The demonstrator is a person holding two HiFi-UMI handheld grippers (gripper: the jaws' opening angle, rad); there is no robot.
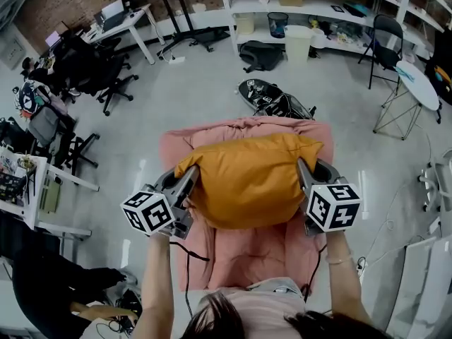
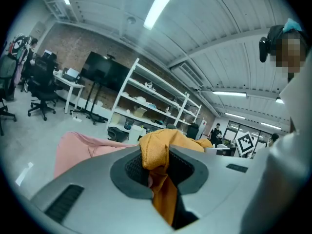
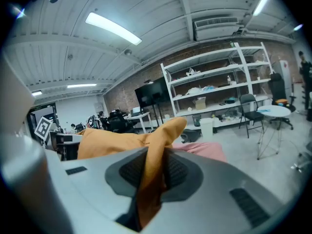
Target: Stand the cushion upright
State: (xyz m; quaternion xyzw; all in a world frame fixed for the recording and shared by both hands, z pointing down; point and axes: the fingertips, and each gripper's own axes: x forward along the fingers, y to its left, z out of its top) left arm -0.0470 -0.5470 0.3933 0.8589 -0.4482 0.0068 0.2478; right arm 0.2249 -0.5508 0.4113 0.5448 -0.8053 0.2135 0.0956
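Left gripper (image 2: 158, 165): clenched on a fold of cloth at the left corner of one mustard-orange fabric cushion (image 1: 247, 181). Right gripper (image 3: 152, 172): likewise clamped on a fold at the opposite corner. The cushion was held broadside between the two grippers, its long edge running left to right over a pink upholstered seat (image 1: 247, 263) directly in front of the person, and whether its underside touched the seat could not be told. Around the seat lay a glossy grey floor (image 1: 183, 97), with white open shelving (image 1: 332, 6) along the far wall and black office chairs (image 1: 92, 69) at the left.
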